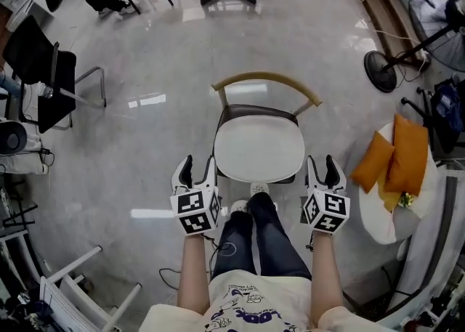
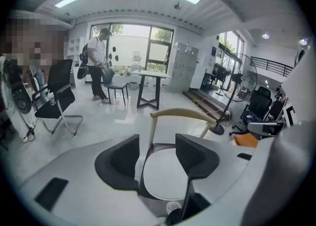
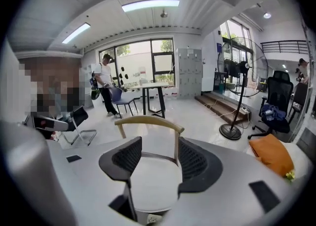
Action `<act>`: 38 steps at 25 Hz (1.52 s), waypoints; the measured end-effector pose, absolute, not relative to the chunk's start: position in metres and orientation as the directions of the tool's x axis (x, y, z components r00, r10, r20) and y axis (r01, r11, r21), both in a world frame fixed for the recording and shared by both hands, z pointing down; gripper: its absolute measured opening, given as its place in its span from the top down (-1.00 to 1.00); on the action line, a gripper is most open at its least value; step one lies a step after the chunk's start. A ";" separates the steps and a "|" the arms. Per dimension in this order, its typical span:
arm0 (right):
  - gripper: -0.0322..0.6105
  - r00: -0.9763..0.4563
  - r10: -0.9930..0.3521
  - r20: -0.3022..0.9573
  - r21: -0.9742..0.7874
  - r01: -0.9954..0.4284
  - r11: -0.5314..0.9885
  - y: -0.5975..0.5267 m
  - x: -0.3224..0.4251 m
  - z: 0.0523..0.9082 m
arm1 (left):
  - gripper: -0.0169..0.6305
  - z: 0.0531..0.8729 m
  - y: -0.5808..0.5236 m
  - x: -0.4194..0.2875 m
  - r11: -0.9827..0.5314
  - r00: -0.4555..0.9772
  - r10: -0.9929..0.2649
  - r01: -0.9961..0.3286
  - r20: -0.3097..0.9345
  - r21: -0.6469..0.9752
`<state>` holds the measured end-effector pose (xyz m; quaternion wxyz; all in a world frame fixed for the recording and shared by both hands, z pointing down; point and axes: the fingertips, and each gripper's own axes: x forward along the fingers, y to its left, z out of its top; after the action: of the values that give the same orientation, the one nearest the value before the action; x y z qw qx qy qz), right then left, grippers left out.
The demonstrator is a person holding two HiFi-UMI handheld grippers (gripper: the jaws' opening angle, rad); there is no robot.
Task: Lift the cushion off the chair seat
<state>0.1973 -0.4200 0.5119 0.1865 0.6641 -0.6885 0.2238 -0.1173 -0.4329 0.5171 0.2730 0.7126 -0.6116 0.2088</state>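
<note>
**Both claws wide and empty, cushion waiting on the seat**

The white cushion (image 1: 259,150) lies flat on the seat of the chair (image 1: 265,78), right in front of the person's knees. The left gripper (image 1: 198,168) hangs just off the seat's left front corner and the right gripper (image 1: 322,167) off the right front corner. Both are released: the jaws stand wide apart with nothing between them but a view of the chair beyond, and neither touches the cushion.

To my eye the step in hand is the approach. It would go best if each claw meets the cushion's side edge squarely, with one jaw slipping under the rim and one over the top. Both should clench at about the same moment and the lift should go straight up, so the pad stays level and does not drag the chair.

By my count there is one wooden-backed chair, one white cushion and two grippers. Off to the right, two orange cushions (image 1: 396,156) sit on one small round table (image 1: 378,221), near one standing fan (image 1: 381,70). One black chair (image 1: 43,69) stands at left.
</note>
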 end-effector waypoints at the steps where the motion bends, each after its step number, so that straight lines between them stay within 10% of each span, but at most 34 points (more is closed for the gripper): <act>1: 0.13 -0.058 -0.814 0.578 -0.060 -0.998 0.028 -0.423 0.198 0.528 | 0.21 0.533 -0.435 -0.117 -0.101 0.159 -0.744 -0.987 0.649 0.127; 38: 0.13 -0.085 -0.483 0.871 -0.029 -0.992 0.123 -0.512 0.278 0.983 | 0.13 0.990 -0.512 -0.075 -0.039 0.146 -0.387 -0.989 0.910 0.142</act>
<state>0.2785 -0.5125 0.9827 0.3699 0.5661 -0.6515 0.3438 -0.0752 -0.5123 0.9903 0.4238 0.6272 -0.5485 0.3552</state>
